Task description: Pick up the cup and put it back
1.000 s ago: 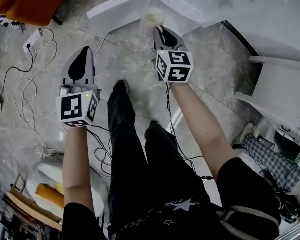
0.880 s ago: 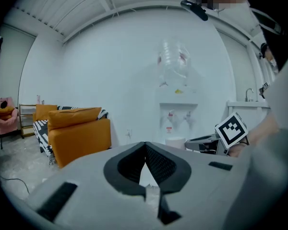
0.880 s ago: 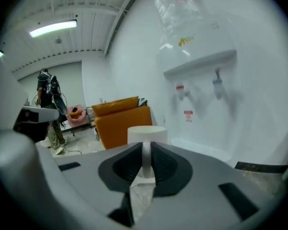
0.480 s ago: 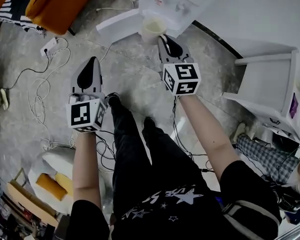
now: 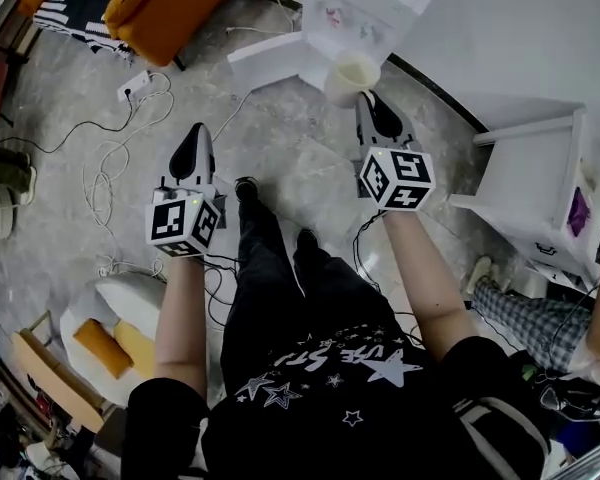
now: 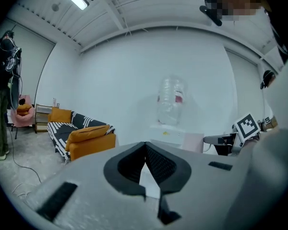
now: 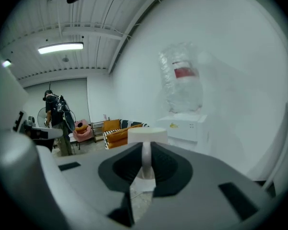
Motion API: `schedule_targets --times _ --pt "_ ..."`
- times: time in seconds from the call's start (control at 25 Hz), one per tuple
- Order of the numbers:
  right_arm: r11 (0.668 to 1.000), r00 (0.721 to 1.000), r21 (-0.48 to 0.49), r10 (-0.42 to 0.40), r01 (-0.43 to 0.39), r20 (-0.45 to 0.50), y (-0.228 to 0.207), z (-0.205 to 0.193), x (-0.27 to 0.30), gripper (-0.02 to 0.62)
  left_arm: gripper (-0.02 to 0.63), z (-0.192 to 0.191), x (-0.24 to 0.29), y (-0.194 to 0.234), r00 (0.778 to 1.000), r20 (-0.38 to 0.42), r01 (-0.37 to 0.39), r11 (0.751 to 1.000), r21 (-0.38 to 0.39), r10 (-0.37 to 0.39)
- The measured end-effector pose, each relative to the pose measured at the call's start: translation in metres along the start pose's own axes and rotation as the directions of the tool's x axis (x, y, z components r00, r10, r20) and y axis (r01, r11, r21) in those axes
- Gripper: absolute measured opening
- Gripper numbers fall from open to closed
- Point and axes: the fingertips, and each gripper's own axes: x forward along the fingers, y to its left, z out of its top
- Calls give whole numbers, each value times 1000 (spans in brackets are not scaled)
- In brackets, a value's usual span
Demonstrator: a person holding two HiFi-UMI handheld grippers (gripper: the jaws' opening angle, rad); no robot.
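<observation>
A pale paper cup (image 5: 352, 76) hangs in the air above the floor, upright, with its open mouth up. My right gripper (image 5: 367, 100) is shut on the cup's wall; in the right gripper view the thin wall of the cup (image 7: 147, 137) runs down between the dark pads (image 7: 169, 164). My left gripper (image 5: 193, 140) is held level to the left, shut and with nothing in it; its jaws meet in the left gripper view (image 6: 145, 146). A white water dispenser (image 5: 365, 8) stands just beyond the cup, with a clear bottle (image 7: 181, 78) on top.
An orange sofa (image 5: 170, 3) stands at the back left. Cables (image 5: 105, 173) and a power strip (image 5: 135, 86) lie on the grey floor. A white cabinet (image 5: 540, 203) stands at the right. Another person (image 7: 55, 121) stands far off by the sofa.
In the head view both grippers and the cup have shifted to the right, and the cup stays in the right gripper's hold. The dispenser and the sofa have slid into fuller view.
</observation>
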Motion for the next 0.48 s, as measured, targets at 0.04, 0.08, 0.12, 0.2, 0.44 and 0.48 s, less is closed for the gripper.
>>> schedule_targets --times 0.04,0.08,0.12,0.2,0.44,0.48 --pt "1000 1000 -8 5 -5 -3 2 3 -5 51 9 0 -4 0 1000 -7 -5 1000 2 5" --pt "1000 1000 -14 8 -8 -5 3 5 -9 51 9 0 -7 -2 1000 -12 -8 1000 6 8" --pt "1000 1000 -17 10 -10 -6 2 6 -12 51 9 1 -8 -4 1000 -15 -10 1000 10 10" --pt "1000 1000 -23 12 -12 -2 1 9 -13 51 9 4 -6 -8 1000 -13 -9 1000 16 9" --pt "999 999 -41 9 -11 -50 10 -17 18 51 9 -12 25 -3 998 -47 33 999 36 -32" --pt "999 998 -42 7 -9 -59 9 -23 27 50 9 -15 35 -1 998 -50 46 998 41 -44"
